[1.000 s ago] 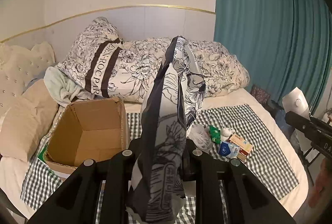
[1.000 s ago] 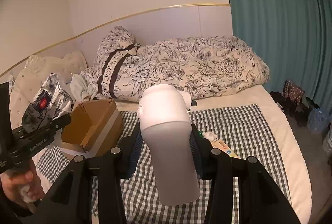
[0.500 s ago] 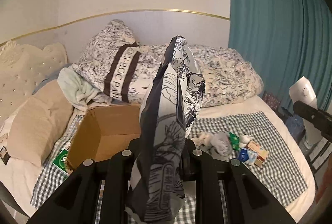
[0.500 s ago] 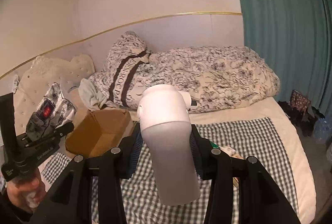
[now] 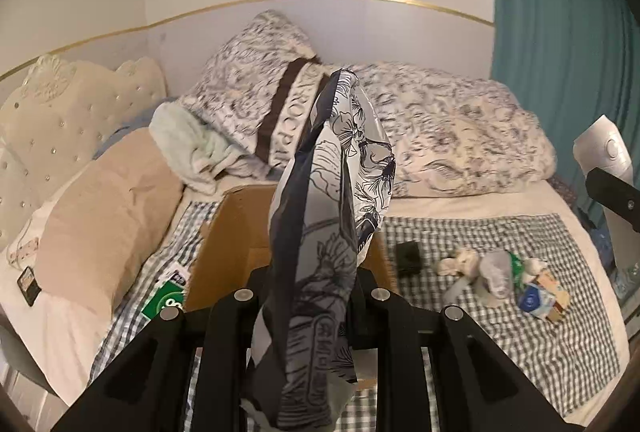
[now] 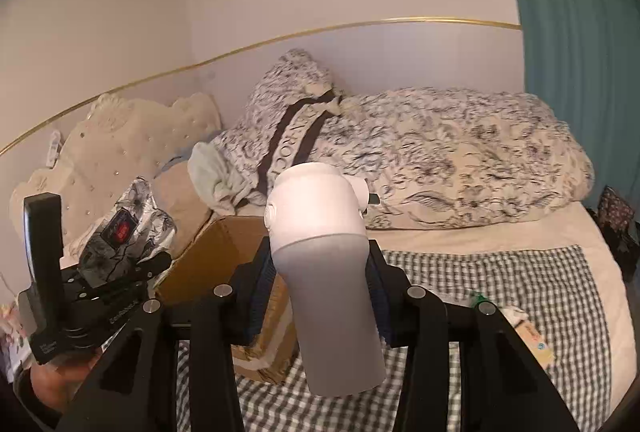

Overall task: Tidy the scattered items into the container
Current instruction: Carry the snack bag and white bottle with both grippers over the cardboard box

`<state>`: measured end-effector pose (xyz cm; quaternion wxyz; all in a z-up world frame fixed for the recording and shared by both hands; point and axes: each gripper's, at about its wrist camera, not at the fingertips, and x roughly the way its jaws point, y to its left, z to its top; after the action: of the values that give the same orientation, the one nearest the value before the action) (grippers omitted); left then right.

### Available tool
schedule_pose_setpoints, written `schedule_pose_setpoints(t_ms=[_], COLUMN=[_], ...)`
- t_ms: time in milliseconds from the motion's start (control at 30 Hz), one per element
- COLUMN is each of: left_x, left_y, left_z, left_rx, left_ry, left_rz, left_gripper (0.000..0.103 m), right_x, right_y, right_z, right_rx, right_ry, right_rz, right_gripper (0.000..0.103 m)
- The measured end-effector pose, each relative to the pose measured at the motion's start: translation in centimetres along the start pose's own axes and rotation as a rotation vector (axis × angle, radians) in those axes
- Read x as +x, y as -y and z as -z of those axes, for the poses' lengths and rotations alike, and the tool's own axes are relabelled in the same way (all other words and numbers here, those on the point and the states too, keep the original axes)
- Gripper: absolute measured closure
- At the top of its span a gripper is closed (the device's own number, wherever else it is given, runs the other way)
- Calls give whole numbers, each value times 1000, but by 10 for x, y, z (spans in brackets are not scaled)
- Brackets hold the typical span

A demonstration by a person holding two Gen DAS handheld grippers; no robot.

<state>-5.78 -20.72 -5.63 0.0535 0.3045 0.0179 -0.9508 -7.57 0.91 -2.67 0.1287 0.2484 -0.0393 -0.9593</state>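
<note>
The left gripper jaws clamp a floral foil pouch; the right gripper jaws clamp a white plastic bottle. Just beyond both, the brown cardboard box awaits them, and small packets lie unpacked further right.

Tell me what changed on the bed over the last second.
Both views have swung leftward: the cardboard box now sits straight ahead of the left gripper, and the right gripper has drawn nearer to it. Nothing was grabbed or released: the patterned bag and white bottle stay clamped.
</note>
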Motion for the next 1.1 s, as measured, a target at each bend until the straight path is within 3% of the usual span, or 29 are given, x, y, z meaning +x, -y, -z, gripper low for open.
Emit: schedule_pose_setpoints(t_ms=[633,1100], left_x=[109,140], left_y=[-56,-66], left_z=[31,50], left_rx=[-33,-20], left_ry=[-219,-318], left_rz=[-64,-78], left_gripper=[81,81], right_x=[140,218], right_y=[-61,-89], right_z=[19,69], right_rx=[-89,-182], right_ry=[-189,-384], right_rz=[-114,-124], right_gripper=[60,60])
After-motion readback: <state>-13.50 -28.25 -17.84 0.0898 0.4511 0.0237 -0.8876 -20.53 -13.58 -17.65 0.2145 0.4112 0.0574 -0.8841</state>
